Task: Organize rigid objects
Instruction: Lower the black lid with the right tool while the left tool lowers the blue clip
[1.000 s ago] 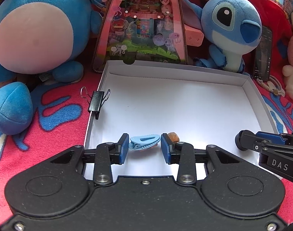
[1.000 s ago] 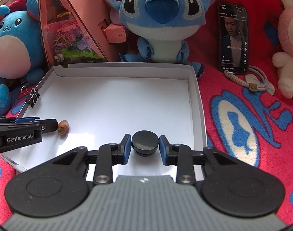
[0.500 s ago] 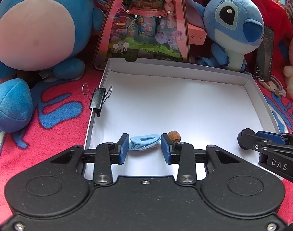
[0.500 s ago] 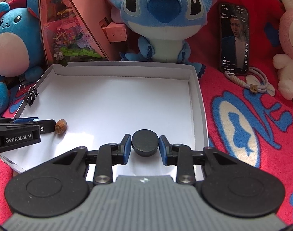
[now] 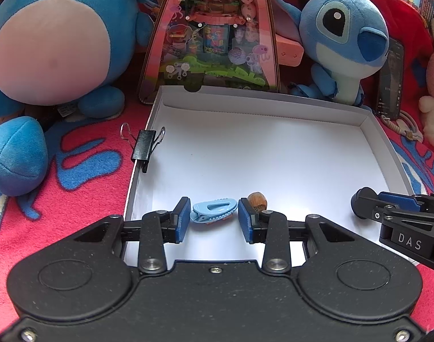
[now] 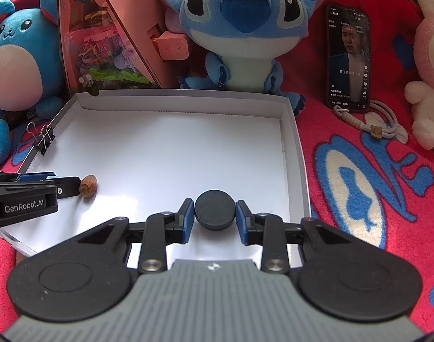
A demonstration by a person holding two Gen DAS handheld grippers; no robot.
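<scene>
Over a white box (image 5: pixel 274 105) on a red blanket (image 6: pixel 359 171), two hand-held grippers each carry one small item. Left gripper (image 5: pixel 214 218): its blue fingers (image 5: pixel 182 218) bracket a pale blue clip (image 5: pixel 213 210), the left pad at the clip's end, the right pad showing a thin gap, so a firm clamp cannot be confirmed. Right gripper (image 6: pixel 214 219): fingers pressed on both sides of a black disc (image 6: pixel 215 209), low over the box floor near its right wall.

Both items appear to be at or just above the floor of the box, so the step in hand looks like setting them down. Done well, that means lowering until each item rests flat, then spreading the fingers only enough to clear it and backing out straight, so nothing is dragged. The disc could roll or tip if let go on edge; the clip, long and curved, may pivot if one pad leaves first.

A brown nut-like piece (image 6: pixel 88 185) lies in the box touching the left gripper's outer finger tip and could be nudged on withdrawal. A black binder clip (image 5: pixel 144 148) is clamped on the box's left wall. Behind the box stand a pink toy package (image 5: pixel 214 37) and two blue plush toys; a phone (image 6: pixel 348 57) leans at right, with a pink plush beyond. None blocks the grippers.
</scene>
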